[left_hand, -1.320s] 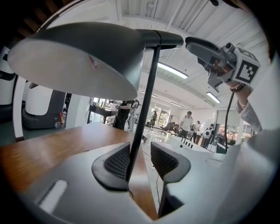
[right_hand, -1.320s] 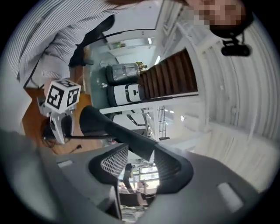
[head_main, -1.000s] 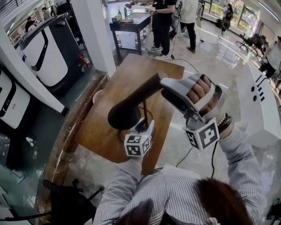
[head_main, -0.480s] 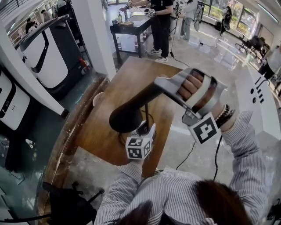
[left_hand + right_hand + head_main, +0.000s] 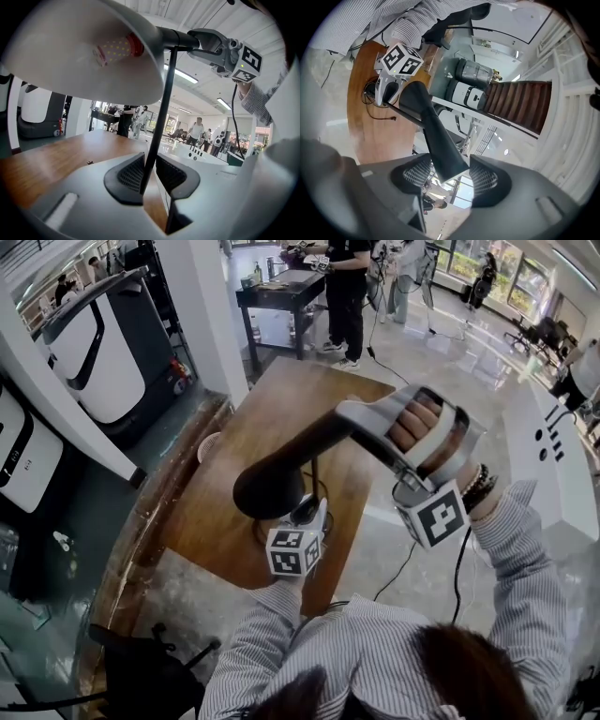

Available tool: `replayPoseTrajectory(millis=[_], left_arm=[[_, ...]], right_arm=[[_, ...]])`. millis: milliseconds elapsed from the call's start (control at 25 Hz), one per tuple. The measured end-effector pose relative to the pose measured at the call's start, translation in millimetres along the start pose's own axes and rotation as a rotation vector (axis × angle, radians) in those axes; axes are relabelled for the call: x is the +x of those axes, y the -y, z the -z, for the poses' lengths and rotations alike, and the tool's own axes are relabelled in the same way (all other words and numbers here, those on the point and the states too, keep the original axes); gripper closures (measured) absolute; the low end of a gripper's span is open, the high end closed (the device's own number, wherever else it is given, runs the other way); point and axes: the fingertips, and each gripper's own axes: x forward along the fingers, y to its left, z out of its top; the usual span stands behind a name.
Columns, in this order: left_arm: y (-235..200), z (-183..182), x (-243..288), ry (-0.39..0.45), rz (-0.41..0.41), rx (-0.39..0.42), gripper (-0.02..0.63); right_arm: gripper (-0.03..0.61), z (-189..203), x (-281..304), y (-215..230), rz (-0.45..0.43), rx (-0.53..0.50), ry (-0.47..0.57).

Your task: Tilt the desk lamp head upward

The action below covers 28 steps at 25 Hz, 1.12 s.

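Observation:
A black desk lamp stands on the wooden table (image 5: pixel 246 432). Its cone head (image 5: pixel 270 488) points down and to the left, and its tapered neck rises toward my right gripper (image 5: pixel 345 416). In the right gripper view the neck's narrow end (image 5: pixel 443 159) lies between the pads, which touch it as the jaws close. My left gripper (image 5: pixel 307 514) is low at the thin upright stem (image 5: pixel 159 117). Its jaws are closing with the stem between the pads (image 5: pixel 130 174), which press on it. The white inside of the shade (image 5: pixel 70 51) and the bulb (image 5: pixel 115 47) fill the top of the left gripper view.
A black cable (image 5: pixel 405 566) runs off the table's right edge to the floor. A small bowl (image 5: pixel 207 444) sits at the table's left edge. A black office chair (image 5: pixel 150 673) stands near left. Several people stand by a dark table (image 5: pixel 281 287) behind.
My right gripper has shifted up and a little left along the lamp's neck. The left gripper's marker cube and the lamp head have hardly moved.

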Motion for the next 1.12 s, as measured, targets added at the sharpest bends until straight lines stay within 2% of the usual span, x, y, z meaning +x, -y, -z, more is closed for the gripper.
replayPoseTrajectory(millis=[280,520,1120], left_arm=[[-1,0,1,-0.012,-0.008,0.021,0.538],[1,3,3,-0.016,-0.022,0.026,0.54],[-2,3,3,-0.03,-0.017,0.028,0.54]], right_arm=[[0.322,1,1,0,0.016,0.078,0.0],[0.324,5,-4,0,0.093,0.212,-0.057],[0.324,8,-6,-16,0.215,0.481,-0.174]])
